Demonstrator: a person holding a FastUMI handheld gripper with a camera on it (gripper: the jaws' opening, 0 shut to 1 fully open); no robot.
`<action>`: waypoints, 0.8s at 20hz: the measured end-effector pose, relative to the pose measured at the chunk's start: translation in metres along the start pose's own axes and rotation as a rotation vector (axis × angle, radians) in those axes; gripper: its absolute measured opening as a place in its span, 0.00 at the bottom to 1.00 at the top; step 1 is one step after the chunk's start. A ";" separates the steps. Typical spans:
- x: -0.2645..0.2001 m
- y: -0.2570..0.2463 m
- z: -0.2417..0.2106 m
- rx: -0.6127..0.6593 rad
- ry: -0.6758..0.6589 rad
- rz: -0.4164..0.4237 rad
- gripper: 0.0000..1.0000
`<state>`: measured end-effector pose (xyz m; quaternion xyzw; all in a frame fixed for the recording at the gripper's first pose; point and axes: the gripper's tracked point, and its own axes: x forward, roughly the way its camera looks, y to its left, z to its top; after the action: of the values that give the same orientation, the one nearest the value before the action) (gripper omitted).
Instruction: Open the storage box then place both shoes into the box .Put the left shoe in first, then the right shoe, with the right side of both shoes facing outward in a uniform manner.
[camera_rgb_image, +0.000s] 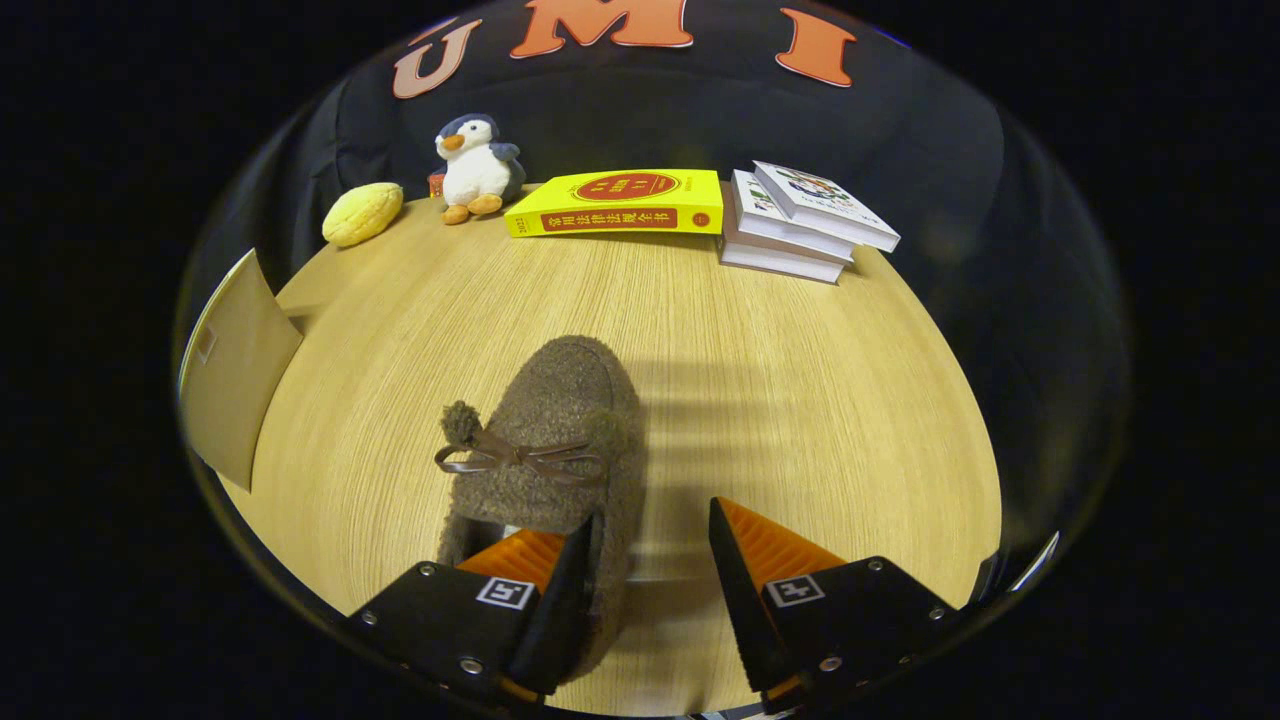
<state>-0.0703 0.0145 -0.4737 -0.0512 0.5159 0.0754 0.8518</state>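
Hand-held gripper (650, 545) over shoe (555, 440), jaws apart.

I log: left finger sitting in the shoe's opening, right finger on the outer side of the shoe wall with a gap to it, nothing clamped. Brown fuzzy shoe with bow lies on the worktop (800, 400), toe pointing away from me. Beige panel (235, 370) stands at the worktop's left edge. Along the far edge: yellow bun (362, 213), plush penguin (478, 168), yellow book (618, 203), stack of white books (800, 222).
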 end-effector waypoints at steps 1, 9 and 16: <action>0.005 0.002 0.001 0.008 0.000 0.007 0.66; -0.003 0.020 0.004 0.142 0.032 0.047 0.06; -0.072 0.064 0.045 0.198 0.020 0.077 0.05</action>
<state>-0.0755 0.0790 -0.3901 0.0523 0.5310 0.0564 0.8439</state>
